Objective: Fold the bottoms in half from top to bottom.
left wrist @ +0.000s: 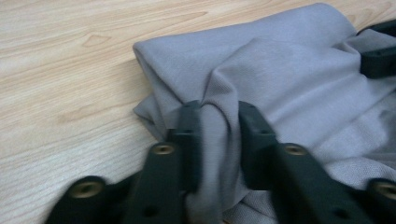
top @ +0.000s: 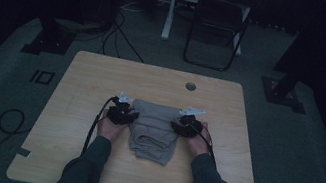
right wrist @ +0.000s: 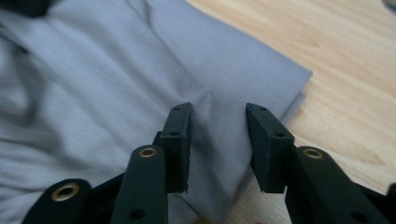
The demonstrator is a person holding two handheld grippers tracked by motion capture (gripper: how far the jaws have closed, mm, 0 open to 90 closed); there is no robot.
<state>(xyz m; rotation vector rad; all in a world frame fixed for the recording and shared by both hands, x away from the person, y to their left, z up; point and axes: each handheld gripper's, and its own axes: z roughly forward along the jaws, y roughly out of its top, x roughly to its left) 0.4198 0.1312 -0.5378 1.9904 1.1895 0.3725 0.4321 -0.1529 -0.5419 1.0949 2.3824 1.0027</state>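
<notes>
So you've got the folded grey cloth (top: 154, 129) mid-table (top: 86, 83), right between your 2 grippers. Left gripper (left wrist: 219, 116) sits partly open with a raised fold between its jaws. Right gripper (right wrist: 218, 116) is partly open too, straddling the cloth's edge, pads not pressing it.

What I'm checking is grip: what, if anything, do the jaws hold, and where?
Nothing looks clamped. The left gripper and right gripper straddle raised creases of the folded grey cloth, near its left and right edges, jaws apart.
</notes>
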